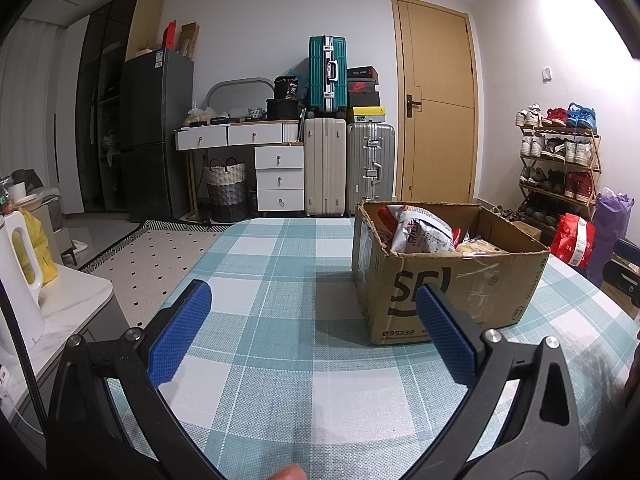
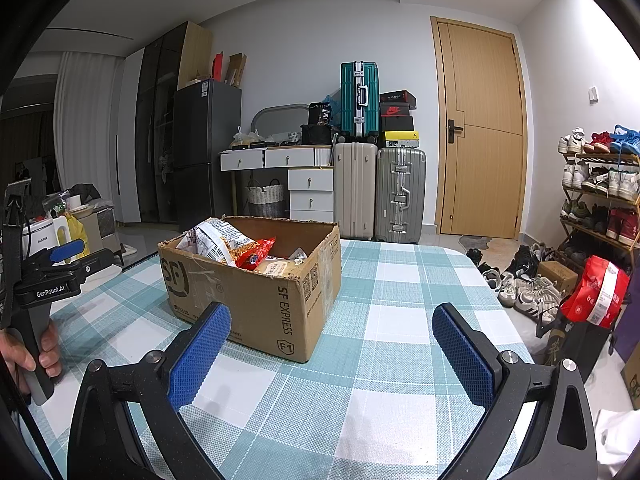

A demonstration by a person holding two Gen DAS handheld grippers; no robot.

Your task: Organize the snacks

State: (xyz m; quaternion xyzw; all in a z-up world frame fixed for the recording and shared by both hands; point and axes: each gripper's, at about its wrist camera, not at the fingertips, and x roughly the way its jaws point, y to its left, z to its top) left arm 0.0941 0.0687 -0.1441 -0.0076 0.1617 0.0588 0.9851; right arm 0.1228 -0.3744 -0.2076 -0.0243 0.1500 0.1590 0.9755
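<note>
**Both grippers empty above the counter, snack box ahead**

The left gripper (image 1: pixel 312 300) hovers over the checked counter (image 1: pixel 280 360) with its jaws spread wide, nothing between the blue pads and nothing touched. The right gripper (image 2: pixel 330 326) is the same: jaws wide apart, empty. The cardboard box (image 2: pixel 256 292) stands on the counter just ahead of both, open-topped, with snack bags (image 2: pixel 224 244) piled inside. In the right wrist view a hand (image 2: pixel 28 354) grips the left gripper's handle.
</note>
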